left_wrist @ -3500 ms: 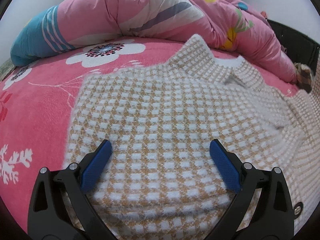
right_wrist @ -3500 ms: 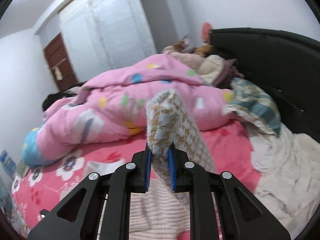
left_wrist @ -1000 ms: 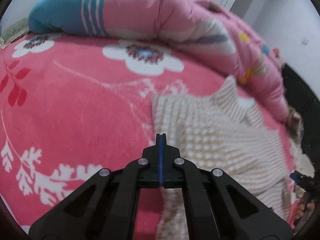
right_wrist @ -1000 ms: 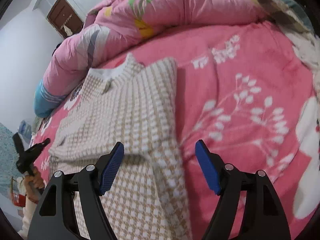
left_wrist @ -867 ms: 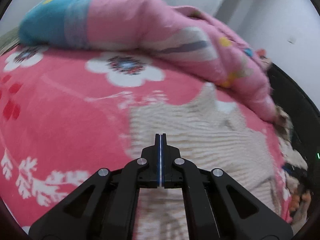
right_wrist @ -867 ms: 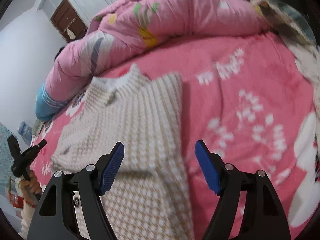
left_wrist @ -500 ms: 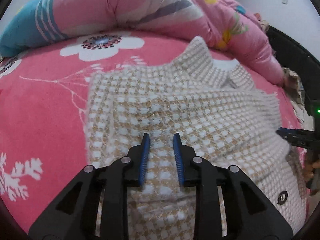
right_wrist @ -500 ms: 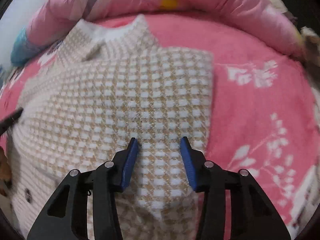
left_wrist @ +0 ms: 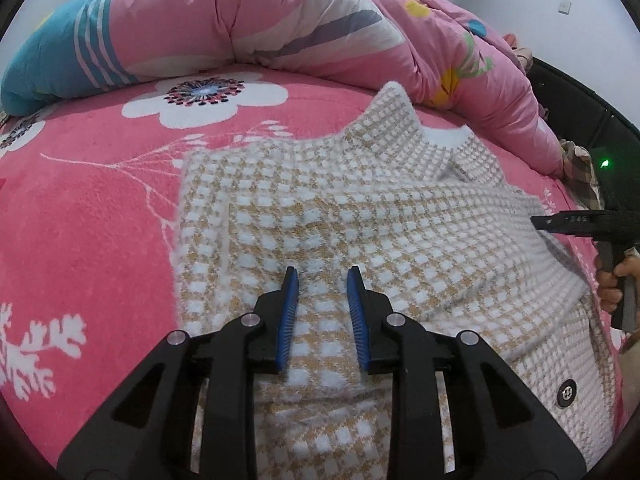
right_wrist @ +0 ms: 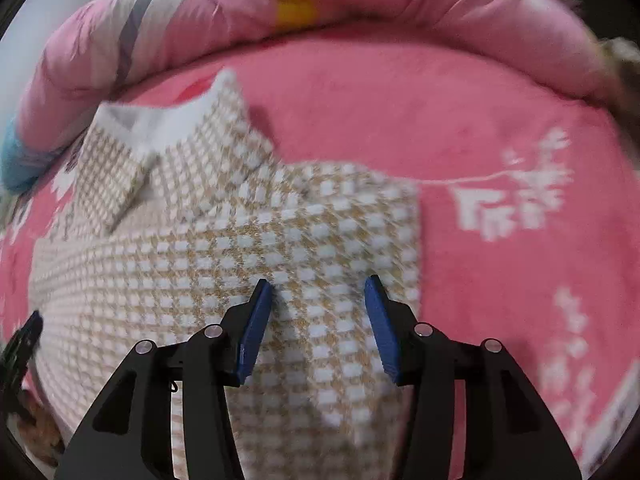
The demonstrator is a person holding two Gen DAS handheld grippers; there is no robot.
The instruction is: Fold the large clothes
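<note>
A beige-and-white checked sweater (left_wrist: pixel 400 220) lies flat on the pink bedspread (left_wrist: pixel 80 220), collar (left_wrist: pixel 400 120) towards the duvet and both sleeves folded across its front. My left gripper (left_wrist: pixel 322 272) hovers over its left half. The jaws stand narrowly apart and open, with flat knit showing between them and nothing pinched. My right gripper (right_wrist: pixel 319 280) is over the sweater (right_wrist: pixel 240 240) near its right edge. Its jaws are opening, and cloth lies under the gap, clear of the pads. The right gripper's finger (left_wrist: pixel 560 222) and a hand (left_wrist: pixel 612 280) show at the left wrist view's right edge.
A rolled pink duvet (left_wrist: pixel 280 12) with a blue end (left_wrist: pixel 48 68) runs along the far side of the bed. A black headboard (left_wrist: pixel 580 100) stands at the right. Flowered pink bedspread (right_wrist: pixel 500 140) lies bare to the right of the sweater.
My left gripper, shut a second ago over the bedspread left of the sweater, moved onto the sweater and parted its jaws. The right gripper came in lower over the sweater, its wide jaws narrowed.
</note>
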